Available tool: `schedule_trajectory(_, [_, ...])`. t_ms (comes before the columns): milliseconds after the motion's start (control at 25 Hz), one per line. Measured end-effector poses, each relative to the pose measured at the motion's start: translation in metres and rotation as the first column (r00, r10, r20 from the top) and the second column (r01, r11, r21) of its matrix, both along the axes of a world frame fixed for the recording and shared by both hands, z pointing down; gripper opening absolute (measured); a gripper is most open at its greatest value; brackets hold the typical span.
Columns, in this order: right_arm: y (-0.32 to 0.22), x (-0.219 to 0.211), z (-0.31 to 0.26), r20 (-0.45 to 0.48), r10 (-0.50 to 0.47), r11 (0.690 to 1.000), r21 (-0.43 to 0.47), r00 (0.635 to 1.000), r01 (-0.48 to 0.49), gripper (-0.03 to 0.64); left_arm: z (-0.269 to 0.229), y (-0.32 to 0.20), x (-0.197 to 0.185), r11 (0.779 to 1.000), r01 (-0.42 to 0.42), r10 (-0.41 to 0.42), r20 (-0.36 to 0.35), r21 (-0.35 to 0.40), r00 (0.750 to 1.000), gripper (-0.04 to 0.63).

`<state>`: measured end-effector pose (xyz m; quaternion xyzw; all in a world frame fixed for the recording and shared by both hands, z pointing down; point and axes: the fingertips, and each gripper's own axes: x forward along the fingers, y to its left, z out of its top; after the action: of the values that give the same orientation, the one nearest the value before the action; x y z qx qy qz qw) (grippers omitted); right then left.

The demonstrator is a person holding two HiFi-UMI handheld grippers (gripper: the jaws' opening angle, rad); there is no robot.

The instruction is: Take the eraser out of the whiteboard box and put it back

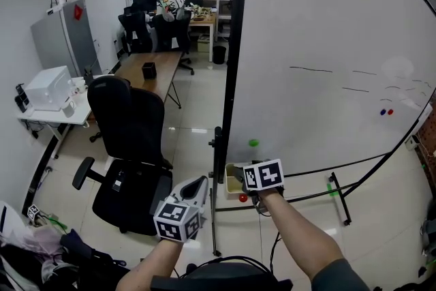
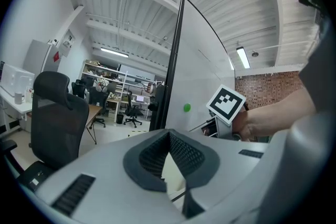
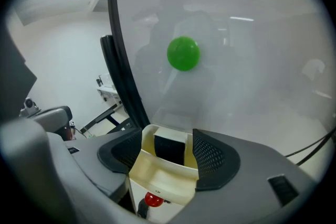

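The cream whiteboard box [image 3: 163, 178] hangs at the bottom left of the whiteboard [image 1: 327, 44]. A black eraser [image 3: 169, 148] stands upright inside it, against the board. My right gripper [image 3: 168, 136] is open, its jaws wide on either side of the box top, and the pads do not press on the eraser. In the head view the right gripper [image 1: 242, 180] is at the box [image 1: 230, 177]. My left gripper [image 1: 199, 184] hovers lower left of it, away from the board. In its own view the left gripper [image 2: 169, 136] is shut with nothing held.
A green magnet [image 3: 183, 53] sits on the board above the box and a red magnet [image 3: 153, 199] just below it. The board's black frame post [image 1: 231, 65] runs down left of the box. A black office chair [image 1: 129, 140] stands to the left, with desks behind it.
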<state>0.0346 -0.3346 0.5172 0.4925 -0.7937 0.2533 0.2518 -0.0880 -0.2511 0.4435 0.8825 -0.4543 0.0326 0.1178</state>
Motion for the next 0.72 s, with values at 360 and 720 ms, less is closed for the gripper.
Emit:
schedule_trajectory(360, [0.049,0.004,-0.114,0.224,-0.116,0.954,0.296,0.968,0.046,0.231,-0.051,0.01,-0.001,0.994,0.024,-0.019,-0.051,0.105,0.999,0.032])
schedule_trajectory(720, [0.088,0.049,-0.177,0.283,-0.086,0.872,0.486,0.955,-0.066,0.016,-0.081,0.022,0.011,0.988,0.015,-0.003,-0.078,0.155,0.997,0.032])
